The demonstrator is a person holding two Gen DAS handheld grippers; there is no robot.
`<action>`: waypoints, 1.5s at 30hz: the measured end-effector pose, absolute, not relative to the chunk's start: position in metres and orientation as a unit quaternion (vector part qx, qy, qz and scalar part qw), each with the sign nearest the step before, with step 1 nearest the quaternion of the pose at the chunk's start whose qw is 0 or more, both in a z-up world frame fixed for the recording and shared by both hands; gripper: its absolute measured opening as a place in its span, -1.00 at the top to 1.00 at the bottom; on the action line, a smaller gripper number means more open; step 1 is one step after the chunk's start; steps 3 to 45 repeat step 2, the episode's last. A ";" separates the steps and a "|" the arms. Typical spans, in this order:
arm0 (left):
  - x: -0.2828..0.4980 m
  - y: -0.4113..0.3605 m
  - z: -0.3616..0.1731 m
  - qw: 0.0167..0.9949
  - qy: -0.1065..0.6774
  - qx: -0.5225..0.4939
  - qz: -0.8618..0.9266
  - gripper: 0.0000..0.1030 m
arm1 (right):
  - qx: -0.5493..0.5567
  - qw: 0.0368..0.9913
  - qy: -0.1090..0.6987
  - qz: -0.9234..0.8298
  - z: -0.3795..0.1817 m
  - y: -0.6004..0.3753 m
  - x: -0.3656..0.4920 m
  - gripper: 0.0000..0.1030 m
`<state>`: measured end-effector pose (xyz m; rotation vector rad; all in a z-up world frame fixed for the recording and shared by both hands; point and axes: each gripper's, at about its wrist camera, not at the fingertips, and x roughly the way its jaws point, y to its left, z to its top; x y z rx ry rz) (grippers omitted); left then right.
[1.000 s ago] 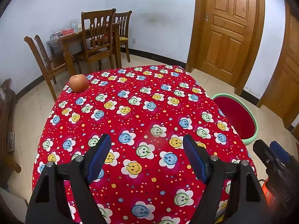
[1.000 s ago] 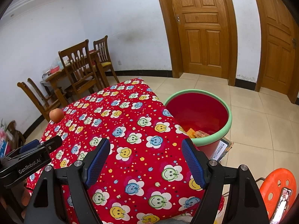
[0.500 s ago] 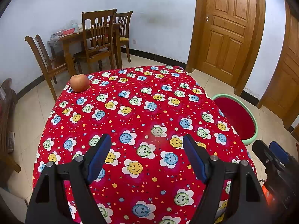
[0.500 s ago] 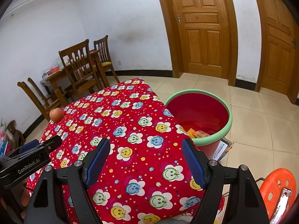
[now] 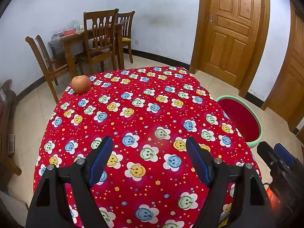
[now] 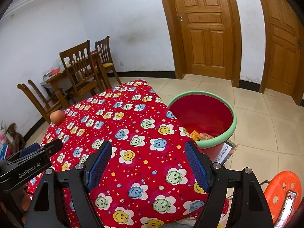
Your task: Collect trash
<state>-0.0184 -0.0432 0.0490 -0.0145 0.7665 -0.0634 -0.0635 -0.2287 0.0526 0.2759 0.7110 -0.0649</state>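
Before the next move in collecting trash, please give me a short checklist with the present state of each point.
1. Left gripper open, nothing between its fingers: ok.
2. Right gripper open, nothing between its fingers: ok.
3. Red bucket beside the table, mouth uncovered: ok.
4. Trash to pick on the tablecloth: not ok, only an apple lies there.
5. Whether the apple counts as trash: cannot tell.

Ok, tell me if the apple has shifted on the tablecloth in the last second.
No. The apple sits at the same far left corner of the tablecloth, against the same flower prints, as a second ago.
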 end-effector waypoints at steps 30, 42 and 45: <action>-0.018 -0.042 0.049 0.927 0.374 -0.008 -0.030 -0.53 | 0.136 0.928 0.347 -0.031 0.053 -0.229 -0.064 -0.54; -0.018 -0.042 0.049 0.927 0.374 -0.008 -0.030 -0.53 | 0.136 0.928 0.347 -0.031 0.053 -0.229 -0.064 -0.54; -0.018 -0.042 0.049 0.927 0.374 -0.008 -0.030 -0.53 | 0.136 0.928 0.347 -0.031 0.053 -0.229 -0.064 -0.54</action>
